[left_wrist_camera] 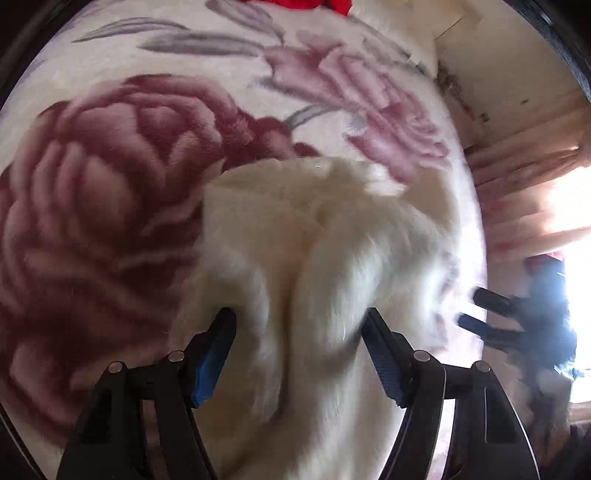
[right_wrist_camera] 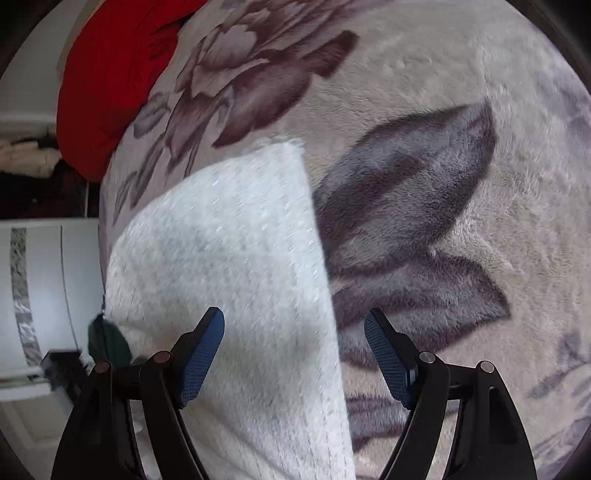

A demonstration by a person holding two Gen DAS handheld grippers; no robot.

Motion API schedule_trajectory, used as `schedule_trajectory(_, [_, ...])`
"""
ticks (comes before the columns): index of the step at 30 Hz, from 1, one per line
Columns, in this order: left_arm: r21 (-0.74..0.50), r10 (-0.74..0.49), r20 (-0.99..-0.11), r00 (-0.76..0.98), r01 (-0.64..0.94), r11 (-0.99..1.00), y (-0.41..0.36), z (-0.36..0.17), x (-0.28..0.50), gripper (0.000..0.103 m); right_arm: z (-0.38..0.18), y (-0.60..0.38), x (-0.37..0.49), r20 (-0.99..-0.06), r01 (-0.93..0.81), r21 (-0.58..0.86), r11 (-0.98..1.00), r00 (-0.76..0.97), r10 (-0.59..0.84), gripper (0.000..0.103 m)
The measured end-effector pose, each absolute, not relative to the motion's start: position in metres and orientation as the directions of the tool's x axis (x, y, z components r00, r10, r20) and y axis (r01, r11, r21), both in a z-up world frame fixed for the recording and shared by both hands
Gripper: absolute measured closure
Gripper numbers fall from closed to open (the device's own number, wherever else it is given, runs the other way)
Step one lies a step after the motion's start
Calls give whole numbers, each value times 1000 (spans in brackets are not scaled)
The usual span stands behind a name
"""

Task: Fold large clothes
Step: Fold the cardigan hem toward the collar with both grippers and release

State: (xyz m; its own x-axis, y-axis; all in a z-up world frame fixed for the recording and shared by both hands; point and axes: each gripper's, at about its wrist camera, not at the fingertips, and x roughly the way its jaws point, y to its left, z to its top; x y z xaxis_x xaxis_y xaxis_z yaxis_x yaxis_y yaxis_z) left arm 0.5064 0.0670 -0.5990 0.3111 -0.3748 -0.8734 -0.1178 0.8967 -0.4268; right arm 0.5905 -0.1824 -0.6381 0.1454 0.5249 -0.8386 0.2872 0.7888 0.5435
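A white fluffy garment (left_wrist_camera: 332,251) lies bunched on a plush floral blanket (left_wrist_camera: 110,184). My left gripper (left_wrist_camera: 297,325) hangs over the garment, open, with a thick fold of the fabric rising between its blue-padded fingers (left_wrist_camera: 210,365); the pads do not press on it. In the right wrist view the garment (right_wrist_camera: 229,258) shows a straight edge and a corner, lying flat on the blanket (right_wrist_camera: 443,110). My right gripper (right_wrist_camera: 293,321) is open above that edge, its fingers (right_wrist_camera: 388,354) apart from the cloth. The right gripper (left_wrist_camera: 469,308) also appears blurred at the garment's right side.
A red fabric (right_wrist_camera: 103,92) lies at the far end of the blanket, also seen as a red fabric (left_wrist_camera: 332,3) at the top edge. A bright window (left_wrist_camera: 576,221) with a pinkish curtain (left_wrist_camera: 517,184) is to the right. White cabinet fronts (right_wrist_camera: 44,277) stand beyond the bed's left edge.
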Motion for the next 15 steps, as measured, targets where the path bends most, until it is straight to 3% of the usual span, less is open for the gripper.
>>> schedule_trajectory(1, [-478,-422,-835,352,-85,874,67,-601,511,86,-646,-190,595,-822,303,568,766,158,547,23])
schedule_trajectory(9, [-711,-576,-673,464,-189,678,107,-597,486,88,-701,-173,644,-693,293,715,634,177,699,25])
schedule_trajectory(10, [-740,-593,-651,474,-222,635,114,-600,485,88,-706,-162,650,-671,283,734,617,162,724,50])
schedule_trajectory(11, [-761,-603,-632,487,-239,603,119,-600,487,88,-708,-153,655,-677,267,730,629,157,719,89])
schedule_trajectory(15, [-787,-601,-608,519,-296,541,147,-611,484,87,-671,-125,667,-750,153,657,738,231,620,96])
